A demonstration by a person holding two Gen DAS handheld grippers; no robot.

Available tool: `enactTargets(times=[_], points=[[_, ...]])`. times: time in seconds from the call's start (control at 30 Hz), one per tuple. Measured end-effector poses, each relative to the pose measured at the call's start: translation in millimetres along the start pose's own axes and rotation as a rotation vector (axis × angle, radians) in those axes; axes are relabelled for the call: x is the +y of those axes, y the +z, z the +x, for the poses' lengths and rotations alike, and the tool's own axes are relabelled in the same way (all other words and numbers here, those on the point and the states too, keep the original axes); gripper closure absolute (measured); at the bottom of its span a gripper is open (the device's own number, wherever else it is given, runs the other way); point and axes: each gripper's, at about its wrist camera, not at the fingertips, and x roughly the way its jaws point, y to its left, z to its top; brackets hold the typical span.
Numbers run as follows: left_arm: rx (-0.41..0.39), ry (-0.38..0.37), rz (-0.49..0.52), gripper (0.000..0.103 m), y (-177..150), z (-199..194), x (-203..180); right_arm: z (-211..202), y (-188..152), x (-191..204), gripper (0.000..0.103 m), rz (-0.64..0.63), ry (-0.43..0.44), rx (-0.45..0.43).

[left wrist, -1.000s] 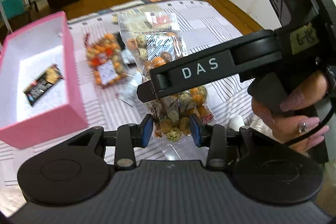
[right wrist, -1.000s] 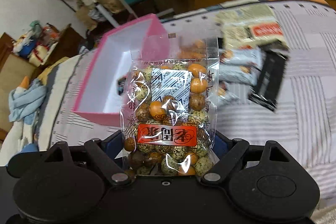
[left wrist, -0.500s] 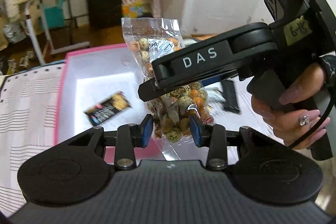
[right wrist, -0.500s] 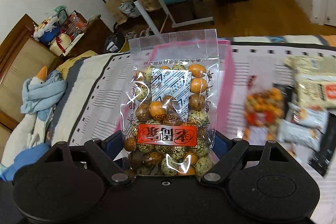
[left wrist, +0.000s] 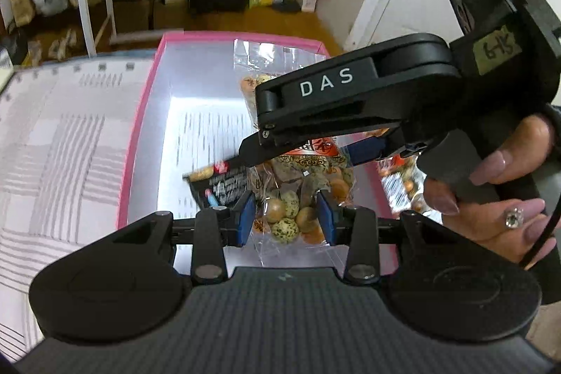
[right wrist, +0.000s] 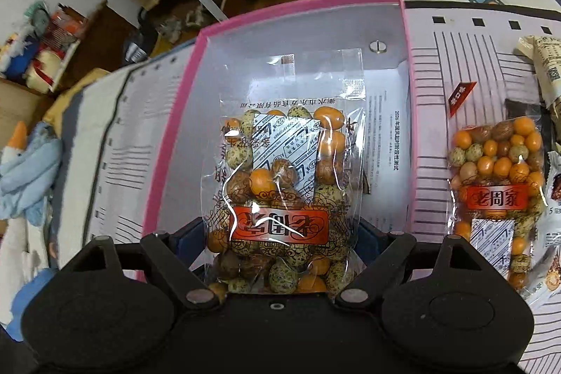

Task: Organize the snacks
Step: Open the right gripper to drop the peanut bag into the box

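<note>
My right gripper (right wrist: 277, 233) is shut on a clear bag of orange and speckled coated nuts (right wrist: 280, 184) and holds it over the open pink box (right wrist: 301, 2). The same bag (left wrist: 298, 202) hangs in the left wrist view, with the right gripper (left wrist: 350, 100) crossing above it. My left gripper (left wrist: 284, 219) has its blue pads on either side of the bag's lower end, with small gaps to it; it looks open. A dark snack packet (left wrist: 221, 184) lies on the box floor.
A second bag of the same nuts (right wrist: 498, 177) lies on the striped bedcover (right wrist: 452, 51) right of the box, among several other packets (right wrist: 547, 65). The box's pink wall (left wrist: 136, 135) stands left of my left gripper. Floor clutter lies beyond the bed.
Both grippers have moved left with the nut bag, from above the snack pile to over the inside of the pink box, and lower. The grip on the bag is unchanged.
</note>
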Motion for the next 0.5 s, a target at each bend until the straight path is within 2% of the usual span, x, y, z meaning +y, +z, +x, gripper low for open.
enactTargets(times=[0.33,0.5], points=[[0.045,-0.050,-0.060,0.066,-6,22,19,10,-7,25,0.012,-0.080,-0.194,-0.020],[0.084,-0.017,-0.076,0.062,-9,27,22,-2,-9,22,0.011,-0.076,-0.150,-0.024]])
